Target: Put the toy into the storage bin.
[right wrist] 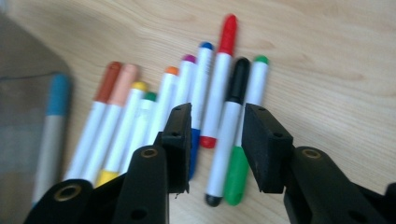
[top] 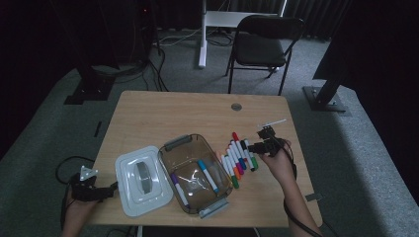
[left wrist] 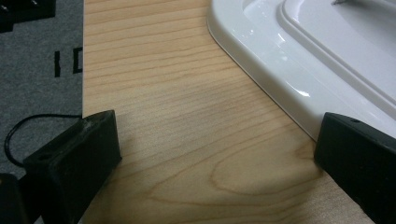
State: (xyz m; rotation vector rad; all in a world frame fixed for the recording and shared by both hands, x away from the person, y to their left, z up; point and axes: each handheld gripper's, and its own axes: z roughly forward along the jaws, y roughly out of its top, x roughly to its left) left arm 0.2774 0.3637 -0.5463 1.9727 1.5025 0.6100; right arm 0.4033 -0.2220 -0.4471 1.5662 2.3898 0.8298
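Near the tabletop's right edge, the right gripper hovers with jaws narrowed over the black-capped marker, not pressing. The left gripper rests wide open beside the white lid at the front left corner.

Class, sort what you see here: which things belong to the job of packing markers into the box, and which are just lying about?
Belong to the job:
- markers on the table
- clear box, with a blue marker and a purple marker inside
- white lid
- right gripper, over the black marker

Just lying about:
- chair
- left gripper, idle beside the lid
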